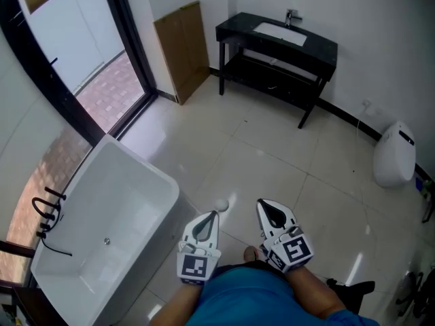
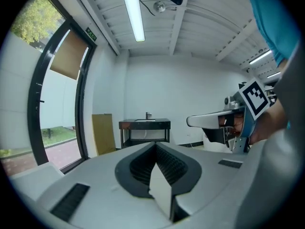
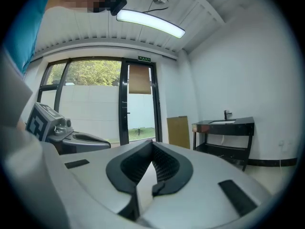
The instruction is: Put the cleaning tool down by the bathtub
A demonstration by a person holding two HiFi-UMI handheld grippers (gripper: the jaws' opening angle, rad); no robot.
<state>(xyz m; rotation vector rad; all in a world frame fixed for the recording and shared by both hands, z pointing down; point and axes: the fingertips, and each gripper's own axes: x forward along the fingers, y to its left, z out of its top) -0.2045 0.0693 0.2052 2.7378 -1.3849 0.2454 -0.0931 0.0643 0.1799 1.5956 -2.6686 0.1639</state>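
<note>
No legible text anywhere. Small green sign (image 3: 144, 58) over the door (image 3: 140, 113): lettering too small to read (same in the left gripper view). Cubes on left gripper (image 1: 214, 216) and right gripper (image 1: 264, 204) carry b/w square patterns only, no letters or nos.

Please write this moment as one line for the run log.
left gripper: shut, empty | right gripper: shut, empty | place: both above floor, beside bathtub | floor: small white round object near bathtub corner
</note>
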